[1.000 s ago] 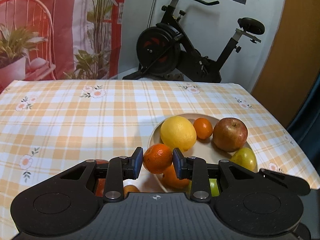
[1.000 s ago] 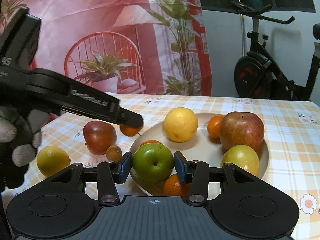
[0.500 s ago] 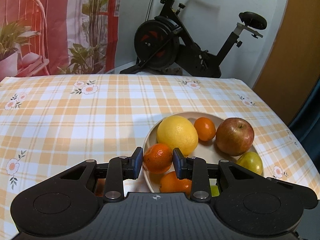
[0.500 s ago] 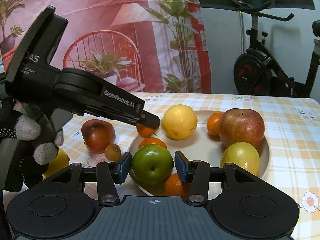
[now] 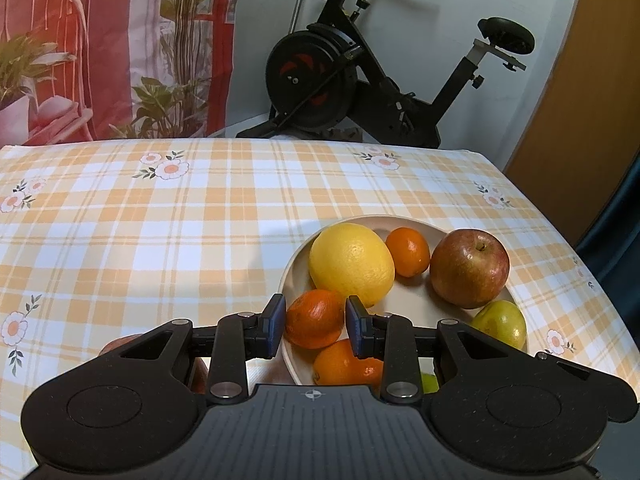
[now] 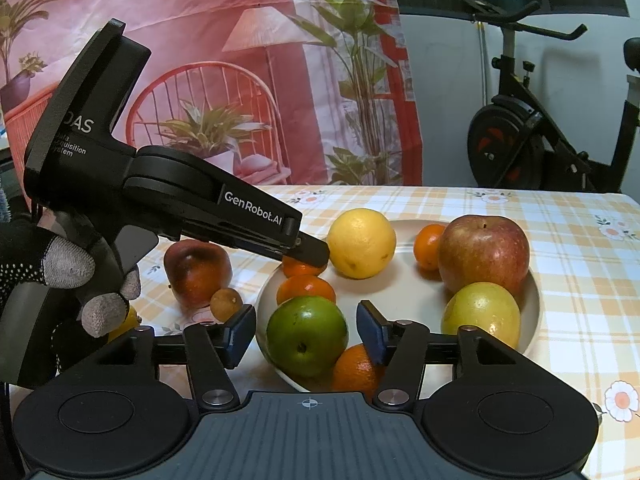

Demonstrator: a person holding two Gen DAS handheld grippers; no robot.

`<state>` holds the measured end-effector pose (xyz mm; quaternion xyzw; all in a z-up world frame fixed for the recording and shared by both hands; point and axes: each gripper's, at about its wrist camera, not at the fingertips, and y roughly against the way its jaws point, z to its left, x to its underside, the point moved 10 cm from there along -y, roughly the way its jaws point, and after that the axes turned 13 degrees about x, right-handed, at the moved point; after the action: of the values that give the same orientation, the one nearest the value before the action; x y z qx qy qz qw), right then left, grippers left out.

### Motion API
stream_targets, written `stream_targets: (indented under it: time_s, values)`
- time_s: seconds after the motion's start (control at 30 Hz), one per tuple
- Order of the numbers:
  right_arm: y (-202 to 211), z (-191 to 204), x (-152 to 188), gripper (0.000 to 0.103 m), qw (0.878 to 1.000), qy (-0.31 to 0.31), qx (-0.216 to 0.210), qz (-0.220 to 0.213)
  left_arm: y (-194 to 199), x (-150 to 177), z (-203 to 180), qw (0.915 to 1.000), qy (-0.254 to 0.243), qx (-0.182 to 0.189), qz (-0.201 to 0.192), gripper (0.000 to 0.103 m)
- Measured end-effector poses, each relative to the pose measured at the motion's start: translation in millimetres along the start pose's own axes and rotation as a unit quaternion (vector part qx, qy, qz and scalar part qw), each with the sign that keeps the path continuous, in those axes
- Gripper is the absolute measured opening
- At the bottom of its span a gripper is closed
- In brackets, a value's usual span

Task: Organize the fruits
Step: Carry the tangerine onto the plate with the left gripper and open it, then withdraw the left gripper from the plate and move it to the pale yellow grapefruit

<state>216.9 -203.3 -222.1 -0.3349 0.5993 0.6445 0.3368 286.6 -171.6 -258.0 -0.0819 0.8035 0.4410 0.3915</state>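
Left wrist view: the left gripper [image 5: 316,328] is clenched on a mandarin [image 5: 315,319], held over the near rim of the plate [image 5: 290,276]. The plate carries a lemon [image 5: 351,264], a 2nd mandarin [image 5: 408,251], a red apple [image 5: 469,268], a yellow-green fruit [image 5: 500,324] and an orange [image 5: 346,364]. The step in hand appears to be placing this mandarin; the next move calls for lowering it into the gap beside the lemon, then releasing. The worktop [image 5: 160,232] wears an orange check cloth with flowers; an exercise bike [image 5: 380,80] stands behind.

Right wrist view: the right gripper [image 6: 306,330] is released, its jaws having just been opening around a green apple [image 6: 307,336] that rests on the plate's near rim, pads clear of it. A dark red apple [image 6: 197,270] and a small brown fruit [image 6: 226,303] lie on the cloth beside the plate, not yet gathered. A gloved hand [image 6: 48,280] holds the left gripper. A printed curtain [image 6: 240,60] fills the background.
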Motion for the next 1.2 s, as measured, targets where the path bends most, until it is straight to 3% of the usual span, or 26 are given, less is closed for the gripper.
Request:
stream_targets:
  time_s: [0.37, 0.4, 0.47, 0.63, 0.97, 1.2]
  values:
    - [3, 1, -1, 0.056, 1.0, -0.009, -0.007, -0.008, 15, -3, -3, 0.9999, 0.003, 0.008, -0.013, 0.036]
    - [5, 0, -1, 0.056, 1.0, -0.011, -0.009, -0.01, 19, -4, -3, 0.9999, 0.002, 0.006, -0.015, 0.038]
    - [7, 1, -1, 0.056, 1.0, -0.014, -0.013, -0.015, 27, -5, -1, 0.9997, 0.002, 0.001, -0.023, 0.052]
    - [11, -2, -1, 0.057, 1.0, -0.017, -0.017, -0.019, 52, -6, 3, 0.9991, -0.004, -0.013, -0.039, 0.055]
    - [14, -2, -1, 0.057, 0.999, -0.019, -0.014, -0.025, 102, 4, 21, 0.9959, -0.001, -0.064, -0.064, 0.075]
    - [16, -2, -2, 0.057, 0.999, -0.019, -0.006, -0.029, 132, 18, 40, 0.9931, 0.006, -0.101, -0.06, 0.083]
